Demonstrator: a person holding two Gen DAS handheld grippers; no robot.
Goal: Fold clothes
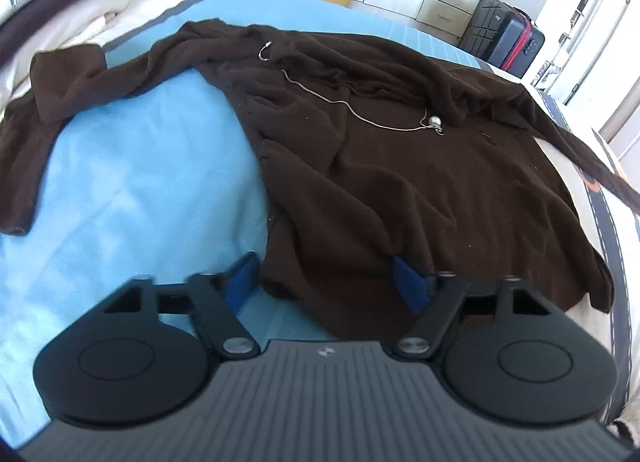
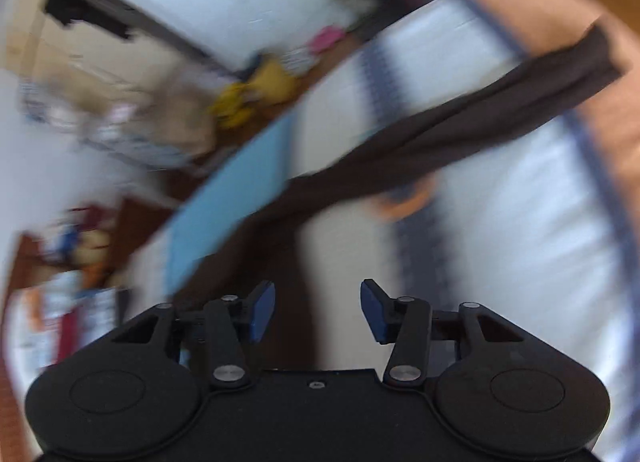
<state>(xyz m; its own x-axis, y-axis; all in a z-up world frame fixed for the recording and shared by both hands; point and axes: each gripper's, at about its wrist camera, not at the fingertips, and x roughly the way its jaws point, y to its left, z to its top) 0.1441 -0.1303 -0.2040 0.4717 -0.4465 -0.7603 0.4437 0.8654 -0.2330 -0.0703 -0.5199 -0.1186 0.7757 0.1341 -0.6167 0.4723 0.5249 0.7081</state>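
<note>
Step in hand, as I read it: still laying out and flattening, no fold made yet. The dark brown soft knit top [image 1: 400, 182] lies spread but rumpled on the light blue sheet [image 1: 140, 190] of the bed, 1 sleeve [image 1: 68, 94] flung out to the left side of the left wrist view, the other sleeve [image 2: 460, 134] trailing off over the white bedding w/ dark striped border [image 2: 520, 242] at the right.

Left gripper [image 1: 326, 282] sits low at the near hem; its blue pads [image 1: 408, 282] stand apart w/ hem cloth between them, not visibly pinched. Right gripper [image 2: 318, 310] is off the cloth, jaws apart, nothing between them; its view is heavily blurred.

A thin silver chain w/ a small round pendant [image 1: 434, 122] lies loose across the chest.

Next move prob. calls for: clear the chain, bring the far sleeve in across the body, smooth the wrinkles near the collar. Fabric looks limp, so a pinch on 1 layer could drag the rest.
</note>
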